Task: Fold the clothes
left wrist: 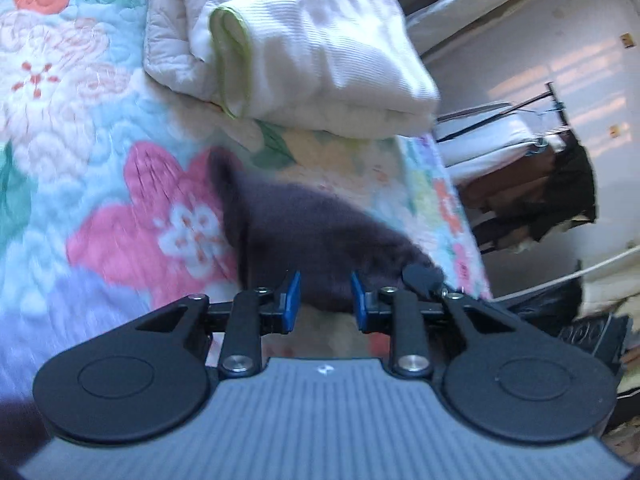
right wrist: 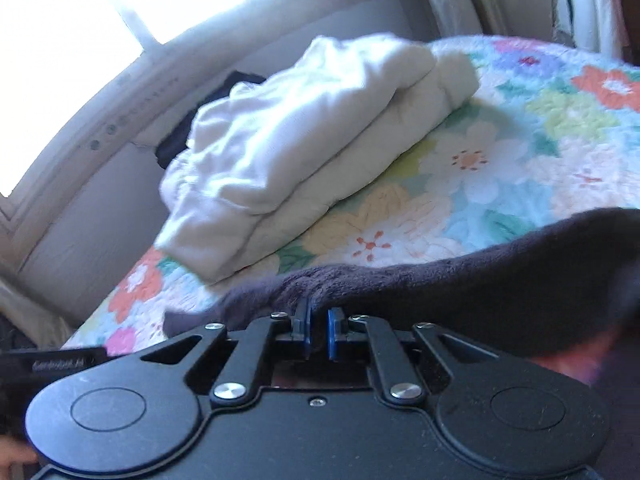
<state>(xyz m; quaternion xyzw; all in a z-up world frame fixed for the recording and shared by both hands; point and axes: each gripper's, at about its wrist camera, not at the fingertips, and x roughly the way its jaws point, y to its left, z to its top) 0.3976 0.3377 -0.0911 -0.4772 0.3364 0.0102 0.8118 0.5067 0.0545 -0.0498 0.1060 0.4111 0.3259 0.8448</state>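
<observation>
A dark purple fuzzy garment (left wrist: 304, 232) lies on a floral quilt (left wrist: 80, 168). My left gripper (left wrist: 325, 300) is open, its blue pads on either side of the garment's near edge, not closed on it. In the right wrist view my right gripper (right wrist: 319, 330) is shut on the edge of the same dark garment (right wrist: 480, 292), which stretches off to the right, lifted above the quilt (right wrist: 520, 160). A folded white garment with a green-trimmed edge (left wrist: 304, 52) rests on a folded cream blanket at the quilt's far side; it also shows in the right wrist view (right wrist: 288, 152).
The bed's edge runs down the right of the left wrist view, with a dark rack and clutter (left wrist: 552, 184) on the floor beyond. A bright window (right wrist: 100, 24) and wall lie behind the bed in the right wrist view.
</observation>
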